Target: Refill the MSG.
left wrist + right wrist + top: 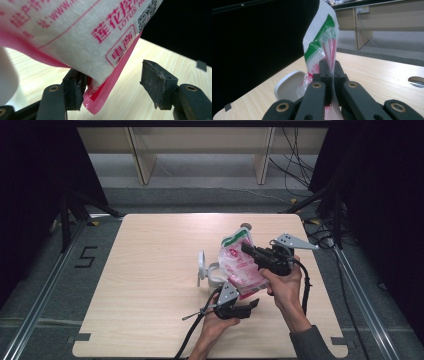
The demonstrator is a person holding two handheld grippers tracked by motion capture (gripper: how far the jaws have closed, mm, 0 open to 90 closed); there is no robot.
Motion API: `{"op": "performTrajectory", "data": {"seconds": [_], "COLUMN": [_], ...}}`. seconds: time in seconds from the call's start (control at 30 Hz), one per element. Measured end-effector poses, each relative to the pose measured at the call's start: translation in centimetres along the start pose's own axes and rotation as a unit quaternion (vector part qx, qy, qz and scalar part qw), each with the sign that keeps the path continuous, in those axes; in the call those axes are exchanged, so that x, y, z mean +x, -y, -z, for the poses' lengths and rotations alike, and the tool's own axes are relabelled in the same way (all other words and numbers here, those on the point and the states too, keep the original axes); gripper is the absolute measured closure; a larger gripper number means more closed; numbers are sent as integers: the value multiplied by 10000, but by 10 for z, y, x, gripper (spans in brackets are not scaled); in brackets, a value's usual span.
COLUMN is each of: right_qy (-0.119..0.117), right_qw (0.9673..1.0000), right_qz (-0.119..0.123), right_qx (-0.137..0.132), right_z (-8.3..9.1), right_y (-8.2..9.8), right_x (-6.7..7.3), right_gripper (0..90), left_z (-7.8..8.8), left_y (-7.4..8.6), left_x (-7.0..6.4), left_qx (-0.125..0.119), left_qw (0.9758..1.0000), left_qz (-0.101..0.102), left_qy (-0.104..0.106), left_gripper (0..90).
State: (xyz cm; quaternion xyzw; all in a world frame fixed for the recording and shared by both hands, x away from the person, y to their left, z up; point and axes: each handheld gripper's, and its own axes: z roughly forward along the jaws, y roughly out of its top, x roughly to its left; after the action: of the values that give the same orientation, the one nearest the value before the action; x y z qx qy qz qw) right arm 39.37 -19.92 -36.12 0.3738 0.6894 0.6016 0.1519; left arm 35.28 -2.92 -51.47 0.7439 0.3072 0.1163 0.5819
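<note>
Pink-and-white bag (240, 262) held up above desk (150, 270), top edge pinched in right gripper (248, 248). Left gripper (250, 305) spread under bag's bottom corner, one pad touching it, other apart. White lidded cup (207, 270) just beside bag.

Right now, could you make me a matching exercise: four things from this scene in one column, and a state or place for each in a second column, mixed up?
Things:
1. bag
2. left gripper
3. right gripper
4. white container

States or places:
A. shut on the bag's side edge
B. stands on the table behind the bag, lid up
C. held up above the table, pink and white
D. open, with the bag's bottom corner between its jaws

Pairs: 1-C, 2-D, 3-A, 4-B
</note>
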Motion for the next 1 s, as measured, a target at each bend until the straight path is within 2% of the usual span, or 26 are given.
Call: {"op": "performTrajectory", "data": {"seconds": [0.03, 0.1, 0.13, 0.17, 0.23, 0.27, 0.3, 0.33, 0.37, 0.47, 0.57, 0.6, 0.63, 0.67, 0.7, 0.77, 0.8, 0.83, 0.87, 0.93, 1.0], "right_qy": [-70, -101, -135, -157, -149, -113, -85, -41, -52, 11, 56, 98, 95, 101, 58, 18, 24, 81, 82, 68, 159], "right_qw": [9999, 9998, 9996, 9996, 9996, 9997, 9998, 9998, 9996, 9995, 9994, 9996, 9994, 9991, 9992, 9990, 9986, 9989, 9984, 9984, 9987], "right_qz": [-118, -157, -188, -153, -151, -176, -127, -1, -177, -266, -297, -176, -305, -401, -357, -342, -442, -377, -504, -486, -446], "right_qx": [-40, -115, -134, -171, -193, -154, -117, -194, -221, -197, -138, -178, -153, -128, -179, -294, -288, -257, -244, -282, -192], "right_z": [1, 1, 1, 2, 3, 4, 5, 6, 7, 11, 13, 13, 14, 16, 18, 21, 24, 26, 28, 30, 30], "right_y": [1, 2, 3, 3, 4, 4, 3, 3, 4, 10, 14, 15, 17, 19, 21, 25, 28, 30, 33, 40, 45], "right_x": [1, 1, 1, 3, 4, 5, 3, 0, -1, -8, -11, -13, -13, -13, -16, -21, -21, -24, -24, -29, -35], "right_gripper": [900, 900, 900, 900, 900, 900, 900, 900, 900, 900, 900, 900, 900, 900, 900, 900, 900, 900, 900, 900, 900], "left_z": [2, 5, 7, 8, 11, 11, 13, 15, 16, 22, 27, 29, 30, 31, 33, 33, 33, 34, 34, 37, 38], "left_y": [1, 1, 1, 2, 4, 5, 5, 6, 7, 9, 11, 11, 11, 11, 11, 13, 13, 14, 14, 13, 12], "left_x": [0, -1, -2, -2, -3, -3, -5, -5, -5, -8, -8, -8, -9, -8, -7, -3, -2, -2, -2, 0, -1], "left_qx": [-12, -86, -10, -63, -5, -40, -12, 33, 31, 93, 94, 105, 13, 15, 66, 76, 79, 62, 23, -35, -114], "left_qw": [10000, 9999, 9999, 9999, 9999, 9999, 10000, 10000, 10000, 9999, 9999, 9999, 9999, 10000, 9999, 9999, 9999, 9999, 9999, 9998, 9995], "left_qz": [-8, 41, -4, 94, 90, 79, 76, 15, -23, -75, -26, -41, 42, -43, -42, 64, 93, 76, 109, 185, 249], "left_qy": [-44, -45, -101, -56, -101, -51, -44, -11, -3, -37, -64, -91, -104, -63, -104, -75, -86, -89, -77, -104, -125], "left_gripper": [362, 351, 342, 332, 330, 331, 333, 341, 345, 341, 344, 346, 349, 349, 349, 349, 349, 350, 353, 353, 353]}}
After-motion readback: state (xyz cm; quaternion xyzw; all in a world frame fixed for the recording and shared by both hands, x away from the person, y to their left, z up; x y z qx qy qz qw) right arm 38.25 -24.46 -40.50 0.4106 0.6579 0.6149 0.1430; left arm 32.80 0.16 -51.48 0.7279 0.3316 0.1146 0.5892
